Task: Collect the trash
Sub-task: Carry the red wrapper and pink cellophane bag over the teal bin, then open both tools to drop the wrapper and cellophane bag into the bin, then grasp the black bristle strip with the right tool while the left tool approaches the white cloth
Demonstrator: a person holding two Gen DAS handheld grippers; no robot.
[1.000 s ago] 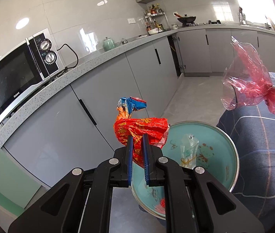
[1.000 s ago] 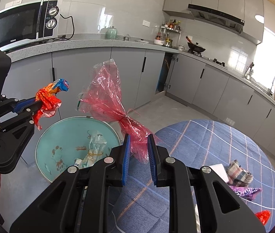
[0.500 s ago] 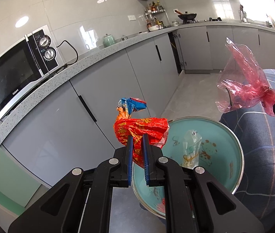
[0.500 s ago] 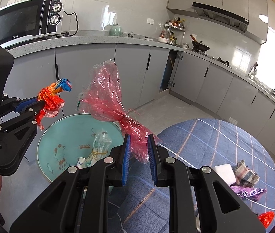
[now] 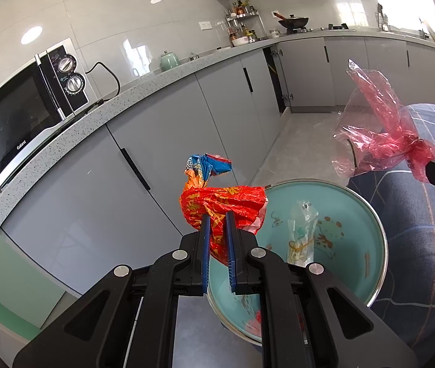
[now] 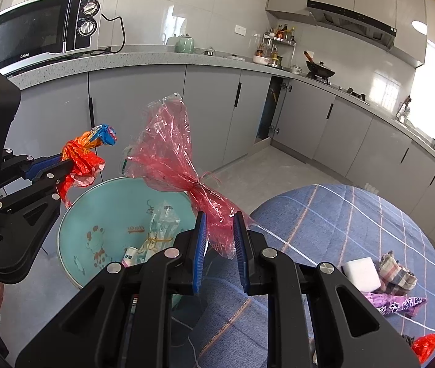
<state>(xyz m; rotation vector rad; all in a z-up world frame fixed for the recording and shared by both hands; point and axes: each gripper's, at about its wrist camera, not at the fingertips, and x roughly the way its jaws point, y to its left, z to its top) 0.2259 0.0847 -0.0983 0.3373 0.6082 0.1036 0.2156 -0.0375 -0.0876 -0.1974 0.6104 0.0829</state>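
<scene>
My left gripper [image 5: 217, 217] is shut on a crumpled red and orange snack wrapper [image 5: 222, 202] and holds it above the near rim of a teal basin [image 5: 367, 214] that has some trash in it. The left gripper [image 6: 64, 165] and wrapper [image 6: 82, 156] also show in the right wrist view. My right gripper [image 6: 220, 217] is shut on a thin red plastic bag [image 6: 168, 153], held above the far edge of the basin [image 6: 73, 230]. The bag [image 5: 377, 132] shows at the right of the left wrist view.
A round table with a blue checked cloth [image 6: 325, 214] holds a white block [image 6: 360, 273], a plaid cloth [image 6: 397, 274], a purple wrapper [image 6: 398, 302] and a red scrap [image 6: 424, 345]. Grey cabinets [image 5: 125, 168] and a counter with a microwave [image 5: 24, 107] stand behind.
Both grippers have moved slightly closer over the basin, each still holding its trash. The basin looks larger in both views.
</scene>
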